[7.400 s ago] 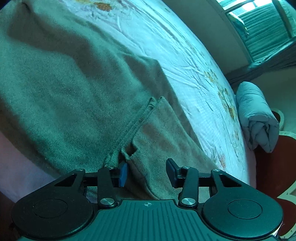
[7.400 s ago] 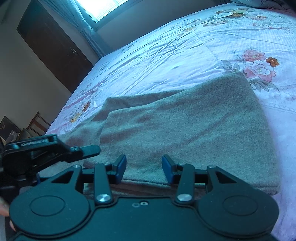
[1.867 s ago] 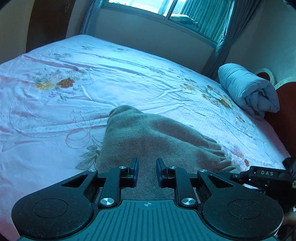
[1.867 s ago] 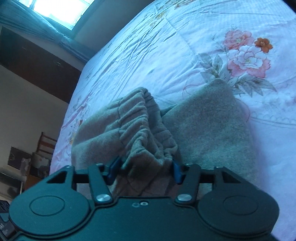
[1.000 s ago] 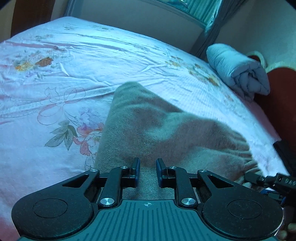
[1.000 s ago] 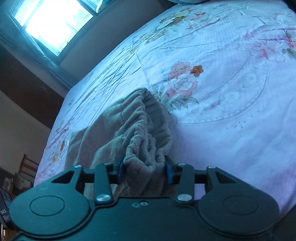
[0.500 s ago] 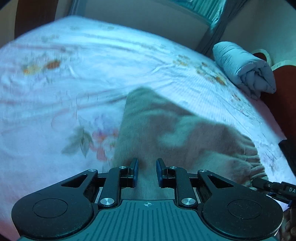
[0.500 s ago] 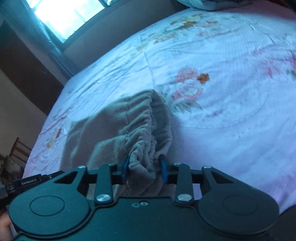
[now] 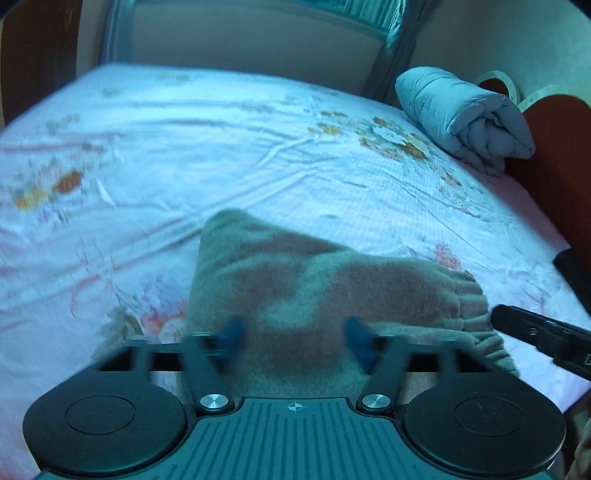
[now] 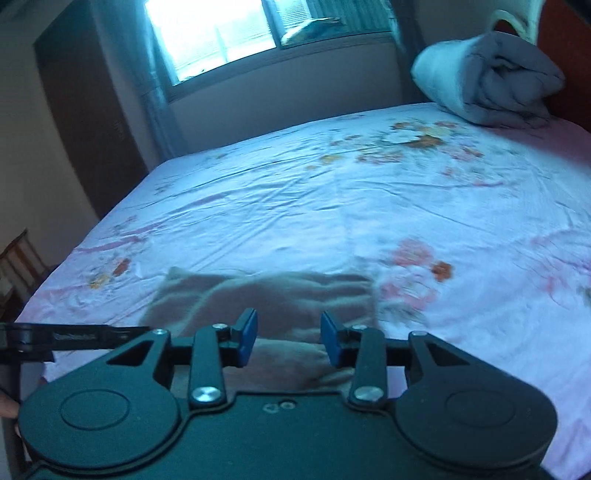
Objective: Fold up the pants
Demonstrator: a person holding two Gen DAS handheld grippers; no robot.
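Observation:
The grey-brown pants lie folded in a compact bundle on the floral bed sheet, the elastic waistband at the right end. My left gripper is open, its blurred blue fingers spread over the near edge of the pants, gripping nothing. My right gripper is open just above the near edge of the pants, which lie flat below it. Each gripper shows at the edge of the other's view.
A rolled grey duvet lies at the far right against the red-brown headboard. A window with curtains is beyond the bed. A dark wardrobe and a wooden chair stand on the left.
Both grippers have opened and let go of the pants. The right gripper has lifted and tilted up, and the waistband it held now lies on the bundle.

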